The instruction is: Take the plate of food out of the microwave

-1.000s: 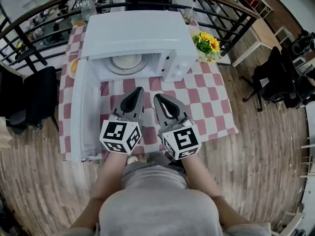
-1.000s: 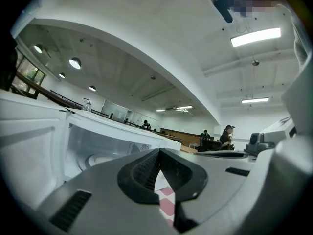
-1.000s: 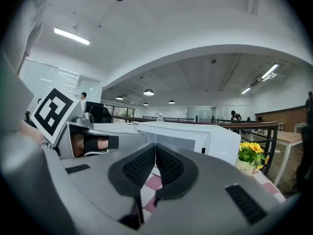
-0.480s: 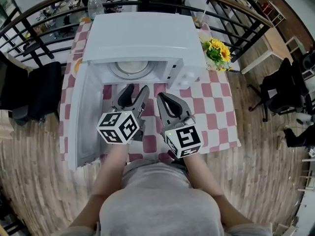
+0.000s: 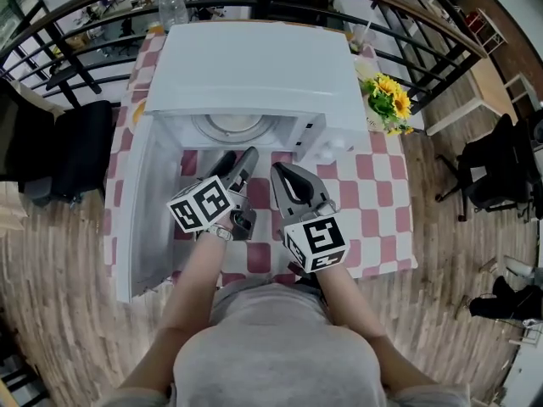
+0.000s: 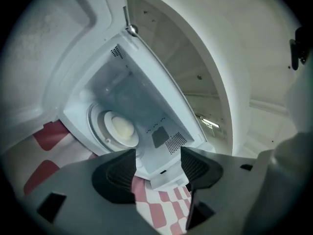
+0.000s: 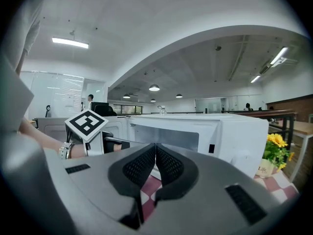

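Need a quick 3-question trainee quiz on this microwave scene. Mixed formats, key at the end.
1. True or false: the microwave door is shut.
2. Where is the plate? A) on the tablecloth B) inside the microwave C) held between jaws
3. Fill in: the ___ hand-held gripper has its jaws apart.

Key:
1. False. The door stands open.
2. B.
3. Left. The left hand-held gripper has just been opening its jaws, with nothing between them. The right hand-held gripper is shut.
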Demonstrator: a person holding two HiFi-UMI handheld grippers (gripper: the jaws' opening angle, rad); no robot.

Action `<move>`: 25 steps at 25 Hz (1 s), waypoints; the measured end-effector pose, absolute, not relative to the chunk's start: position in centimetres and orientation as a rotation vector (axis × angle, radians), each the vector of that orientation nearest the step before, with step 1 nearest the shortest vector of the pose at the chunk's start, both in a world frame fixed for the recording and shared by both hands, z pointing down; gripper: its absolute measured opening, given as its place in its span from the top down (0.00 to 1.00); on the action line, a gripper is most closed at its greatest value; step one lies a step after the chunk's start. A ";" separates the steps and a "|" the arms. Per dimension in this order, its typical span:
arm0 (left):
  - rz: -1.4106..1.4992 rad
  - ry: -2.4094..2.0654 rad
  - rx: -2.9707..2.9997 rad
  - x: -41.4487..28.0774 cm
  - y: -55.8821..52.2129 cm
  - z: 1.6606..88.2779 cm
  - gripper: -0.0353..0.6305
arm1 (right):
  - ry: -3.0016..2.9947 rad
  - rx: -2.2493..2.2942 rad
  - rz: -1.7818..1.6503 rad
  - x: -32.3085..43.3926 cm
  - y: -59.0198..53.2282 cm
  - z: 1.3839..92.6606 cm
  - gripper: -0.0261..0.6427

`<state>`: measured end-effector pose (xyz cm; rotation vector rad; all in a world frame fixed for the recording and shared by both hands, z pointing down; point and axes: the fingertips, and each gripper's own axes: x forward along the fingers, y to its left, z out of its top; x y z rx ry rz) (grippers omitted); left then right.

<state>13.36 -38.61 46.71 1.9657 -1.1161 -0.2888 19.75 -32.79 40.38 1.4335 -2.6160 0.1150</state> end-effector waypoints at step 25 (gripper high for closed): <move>-0.396 -1.275 1.199 9.3 -45.6 57.8 0.42 | -2.607 1.341 0.274 18.3 -35.7 44.5 0.92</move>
